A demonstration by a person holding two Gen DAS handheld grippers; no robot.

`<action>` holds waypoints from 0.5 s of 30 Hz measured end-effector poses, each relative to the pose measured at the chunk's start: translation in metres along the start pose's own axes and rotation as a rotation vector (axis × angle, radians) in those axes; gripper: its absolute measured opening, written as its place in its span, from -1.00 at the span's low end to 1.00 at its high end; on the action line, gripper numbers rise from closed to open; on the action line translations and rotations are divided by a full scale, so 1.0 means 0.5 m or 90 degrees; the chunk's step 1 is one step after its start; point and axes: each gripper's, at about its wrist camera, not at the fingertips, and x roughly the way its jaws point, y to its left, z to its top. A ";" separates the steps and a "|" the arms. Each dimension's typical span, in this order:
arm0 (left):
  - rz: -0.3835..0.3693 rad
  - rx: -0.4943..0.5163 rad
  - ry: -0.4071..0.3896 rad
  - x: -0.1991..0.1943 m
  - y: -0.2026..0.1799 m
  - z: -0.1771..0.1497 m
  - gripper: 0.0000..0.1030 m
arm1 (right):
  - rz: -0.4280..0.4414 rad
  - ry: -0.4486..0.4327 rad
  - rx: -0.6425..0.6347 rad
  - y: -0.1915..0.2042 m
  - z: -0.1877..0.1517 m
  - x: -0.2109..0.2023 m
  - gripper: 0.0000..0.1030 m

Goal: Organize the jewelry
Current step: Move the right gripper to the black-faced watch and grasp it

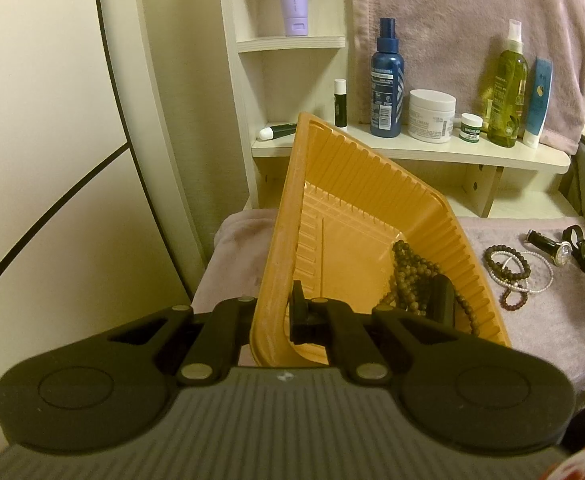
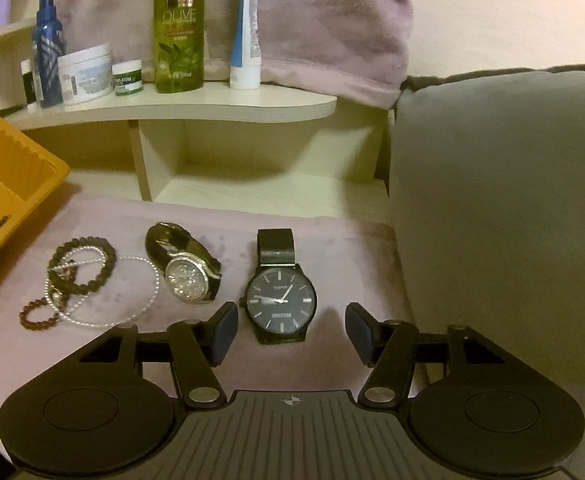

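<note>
My left gripper is shut on the near rim of an orange plastic tray and holds it tilted up. A brown bead necklace lies in the tray's low corner. My right gripper is open and empty, just in front of a black watch lying face up on the pink cloth. A silver jewelled watch lies to its left. Further left lie a dark bead bracelet, a white pearl strand and a red bead bracelet, tangled together. The tray's corner shows at the left edge.
A cream shelf behind holds a blue spray bottle, a white jar, a small green jar, an olive oil bottle and a tube. A grey cushion stands on the right. A pink towel hangs behind.
</note>
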 end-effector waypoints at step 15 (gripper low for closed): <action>0.001 0.000 0.001 0.002 0.001 0.001 -0.91 | -0.001 0.005 -0.047 0.024 0.010 0.033 -0.12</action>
